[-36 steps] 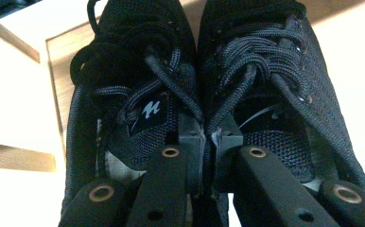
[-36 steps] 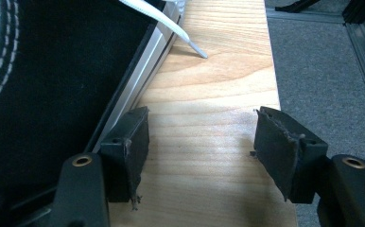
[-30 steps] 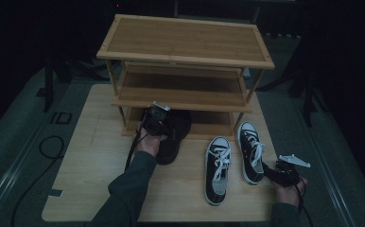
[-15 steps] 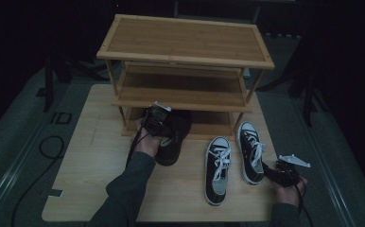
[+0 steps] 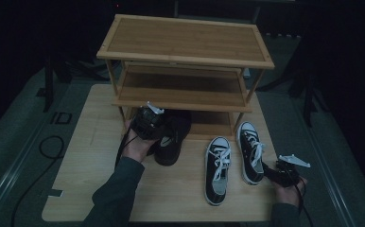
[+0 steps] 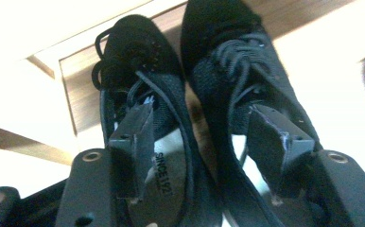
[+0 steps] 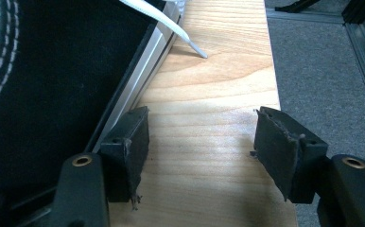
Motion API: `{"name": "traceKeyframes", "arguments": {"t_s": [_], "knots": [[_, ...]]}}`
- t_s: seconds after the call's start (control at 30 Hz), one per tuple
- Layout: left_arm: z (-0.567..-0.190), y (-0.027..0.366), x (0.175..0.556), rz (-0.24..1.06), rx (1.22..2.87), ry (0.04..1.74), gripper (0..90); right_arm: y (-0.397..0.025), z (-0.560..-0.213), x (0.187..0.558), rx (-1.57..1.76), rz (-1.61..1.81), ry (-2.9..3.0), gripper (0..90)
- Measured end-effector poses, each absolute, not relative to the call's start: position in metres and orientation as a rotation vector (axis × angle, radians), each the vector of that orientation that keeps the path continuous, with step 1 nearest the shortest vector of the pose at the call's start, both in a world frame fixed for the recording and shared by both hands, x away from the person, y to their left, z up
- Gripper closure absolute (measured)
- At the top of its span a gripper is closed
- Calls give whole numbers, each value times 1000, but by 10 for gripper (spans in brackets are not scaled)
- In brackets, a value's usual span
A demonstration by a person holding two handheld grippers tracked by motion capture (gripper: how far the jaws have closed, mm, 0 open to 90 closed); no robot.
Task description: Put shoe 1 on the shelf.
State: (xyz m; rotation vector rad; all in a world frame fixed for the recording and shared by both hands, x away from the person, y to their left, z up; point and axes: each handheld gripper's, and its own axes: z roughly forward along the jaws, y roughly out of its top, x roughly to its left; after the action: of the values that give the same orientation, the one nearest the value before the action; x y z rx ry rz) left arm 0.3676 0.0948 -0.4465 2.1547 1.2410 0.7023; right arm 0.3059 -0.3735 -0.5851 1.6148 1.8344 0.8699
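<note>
A pair of black lace-up shoes [image 5: 172, 138] lies with its toes under the bottom shelf of a wooden shoe rack [image 5: 185, 40]. My left gripper [image 5: 150, 120] is over their heels. In the left gripper view the left gripper [image 6: 199, 137] is open, with one jaw down in each of the black shoes [image 6: 223, 56] and their two inner walls loose between the jaws. Two black-and-white sneakers [image 5: 218, 168] [image 5: 249, 152] lie on the table to the right. My right gripper [image 5: 284, 172] stays low beside the right sneaker [image 7: 53, 61], and this right gripper [image 7: 202, 137] is open and holds nothing.
The rack has three shelves and stands at the back of the wooden table [image 5: 95, 156]. A white lace end [image 7: 190, 45] trails onto the table [image 7: 209, 94]. The table's right edge is close by, with grey floor [image 7: 332, 61] past it. A cable [image 5: 48, 144] lies at left.
My left gripper has shifted a little to the left and back over the black shoes, which stay put. The right gripper has not moved.
</note>
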Motion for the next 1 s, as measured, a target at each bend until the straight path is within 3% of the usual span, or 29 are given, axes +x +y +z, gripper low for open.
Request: {"name": "traceKeyframes", "arguments": {"t_s": [0.67,1.0], "knots": [[-445,116,333,570,2166,1119,625,-374,-585,306,1612,869,1834,357],[-459,120,327,503,2141,1125,617,-373,-585,306,1615,869,1833,357]]}}
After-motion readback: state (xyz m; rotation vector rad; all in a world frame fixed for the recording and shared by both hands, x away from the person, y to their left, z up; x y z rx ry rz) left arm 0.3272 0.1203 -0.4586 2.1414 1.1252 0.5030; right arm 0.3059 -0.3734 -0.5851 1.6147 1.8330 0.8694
